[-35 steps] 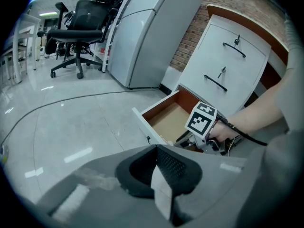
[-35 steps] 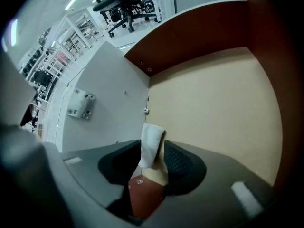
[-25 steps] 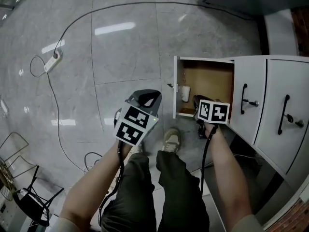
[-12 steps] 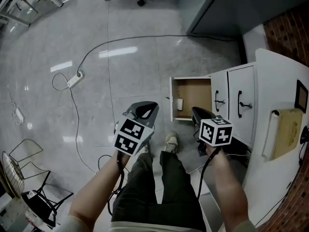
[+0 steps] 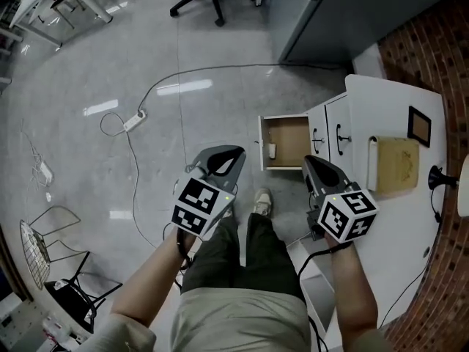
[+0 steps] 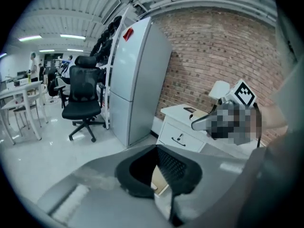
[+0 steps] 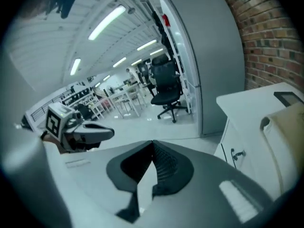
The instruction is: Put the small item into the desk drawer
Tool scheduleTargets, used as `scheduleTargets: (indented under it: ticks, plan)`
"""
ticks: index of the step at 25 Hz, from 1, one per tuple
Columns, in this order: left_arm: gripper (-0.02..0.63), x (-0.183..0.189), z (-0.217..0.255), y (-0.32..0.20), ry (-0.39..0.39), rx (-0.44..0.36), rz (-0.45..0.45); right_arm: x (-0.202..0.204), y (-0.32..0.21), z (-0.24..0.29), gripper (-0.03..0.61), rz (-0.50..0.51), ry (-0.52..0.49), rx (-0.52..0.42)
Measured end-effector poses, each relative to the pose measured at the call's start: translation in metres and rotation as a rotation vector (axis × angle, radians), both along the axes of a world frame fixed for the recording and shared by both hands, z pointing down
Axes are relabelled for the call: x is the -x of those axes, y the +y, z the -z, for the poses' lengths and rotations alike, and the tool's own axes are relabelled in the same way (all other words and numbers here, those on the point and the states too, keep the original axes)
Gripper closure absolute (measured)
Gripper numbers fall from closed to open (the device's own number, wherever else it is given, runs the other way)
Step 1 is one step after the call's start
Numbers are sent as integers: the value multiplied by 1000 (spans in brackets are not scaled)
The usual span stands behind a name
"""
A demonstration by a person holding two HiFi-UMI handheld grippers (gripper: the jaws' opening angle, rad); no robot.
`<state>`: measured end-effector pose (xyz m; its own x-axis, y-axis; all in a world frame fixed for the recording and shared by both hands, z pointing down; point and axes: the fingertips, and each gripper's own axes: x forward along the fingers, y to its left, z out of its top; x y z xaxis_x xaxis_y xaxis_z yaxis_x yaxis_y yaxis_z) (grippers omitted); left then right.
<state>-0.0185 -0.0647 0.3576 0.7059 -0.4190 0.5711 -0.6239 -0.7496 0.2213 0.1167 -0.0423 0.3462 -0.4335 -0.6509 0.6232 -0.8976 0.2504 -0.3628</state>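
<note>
In the head view, the left claw (image 5: 234,151) and the right claw (image 5: 308,160) are held above the grey tiled floor (image 5: 220,35), apart from each other and both short of the white table (image 5: 392,97) at the right. The table's open compartment (image 5: 289,132) is seen just ahead of the right claw, with its door (image 5: 260,141) swung out on the left side. The small white item (image 5: 272,150) is set inside against the left wall, clear of both claws. Wide bare floor is left open to the left, crossed only by a corded power strip (image 5: 133,123). A tan pad (image 5: 396,165) and a dark frame (image 5: 419,125) are laid on the table top.

In the left gripper view, the left claw's jaws are closed tip to tip and nothing is held. An office chair (image 6: 83,96), a tall grey cabinet (image 6: 137,75) and a brick wall (image 6: 223,42) are seen beyond.

In the right gripper view, the right claw is likewise fully closed and empty. The table's edge is seen close at the right.
</note>
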Motion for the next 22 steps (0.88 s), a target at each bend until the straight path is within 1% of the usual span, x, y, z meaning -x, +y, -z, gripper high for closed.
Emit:
scheduleTargets:
  ticks: [3, 9, 12, 15, 22]
  plan:
    - [611, 7, 60, 0, 21, -74, 5, 17, 2, 68, 575, 9, -31, -109]
    - [612, 27, 173, 6, 63, -226, 13, 58, 15, 184, 575, 84, -16, -299]
    - [612, 35, 224, 12, 105, -283, 32, 73, 22, 238, 575, 107, -18, -393]
    - [612, 41, 268, 20, 153, -318, 72, 80, 28, 282, 575, 109, -19, -474]
    - [612, 64, 347, 46, 181, -444, 83, 95, 49, 363, 575, 138, -8, -610]
